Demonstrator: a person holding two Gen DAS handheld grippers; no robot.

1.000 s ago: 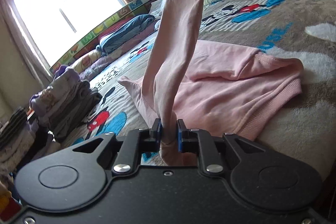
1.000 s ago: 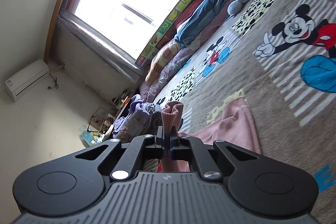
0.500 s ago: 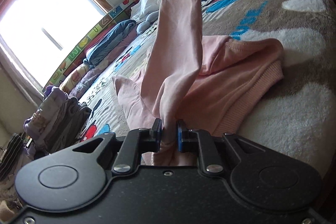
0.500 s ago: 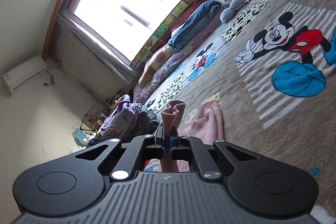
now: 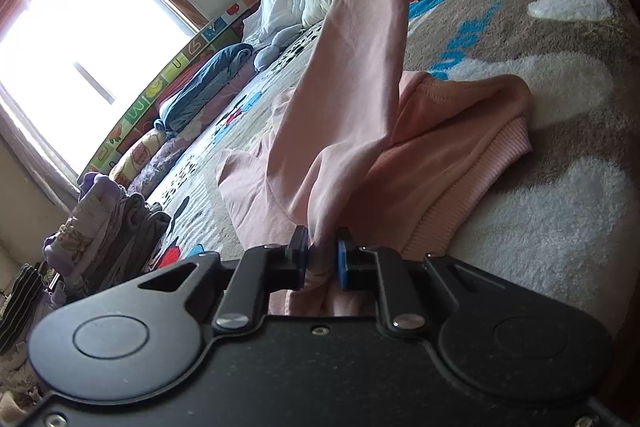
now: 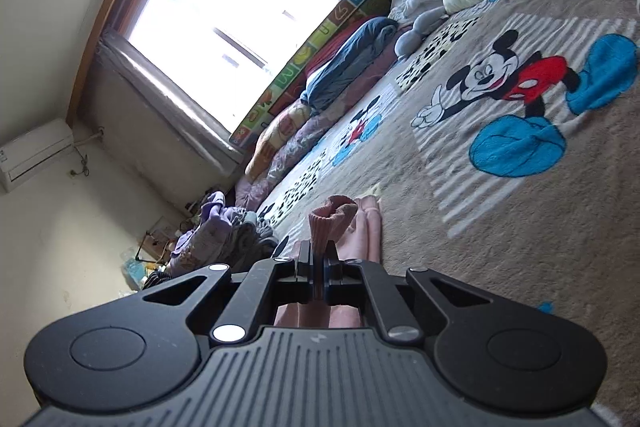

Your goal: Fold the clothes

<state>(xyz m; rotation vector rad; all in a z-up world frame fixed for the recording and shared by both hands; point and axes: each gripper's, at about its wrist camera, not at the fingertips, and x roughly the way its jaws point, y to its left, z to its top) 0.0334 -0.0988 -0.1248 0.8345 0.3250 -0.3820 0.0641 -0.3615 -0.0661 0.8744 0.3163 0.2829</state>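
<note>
- Pink sweatshirt point(image 5: 436, 163) lies partly on a brown cartoon-mouse blanket point(image 5: 560, 27) that covers the bed; one sleeve point(image 5: 360, 67) is stretched up from it between the two grippers.
- Left gripper point(image 5: 323, 259) pinches the low end of this sleeve, just beside the sweatshirt's ribbed hem point(image 5: 472, 195).
- Right gripper point(image 6: 319, 269) is closed tight on the ribbed cuff point(image 6: 330, 223) of the sleeve, above the blanket.
- Beyond the sweatshirt there is one bright window point(image 6: 224, 19), and one white air conditioner point(image 6: 34, 153) on the wall beside it.
- Along the wall under the window: one colourful play mat point(image 6: 320, 39), one folded blue garment point(image 6: 348, 67).
- One pile of folded clothes point(image 5: 104, 219) stands at the blanket's edge, away from the sweatshirt.
</note>
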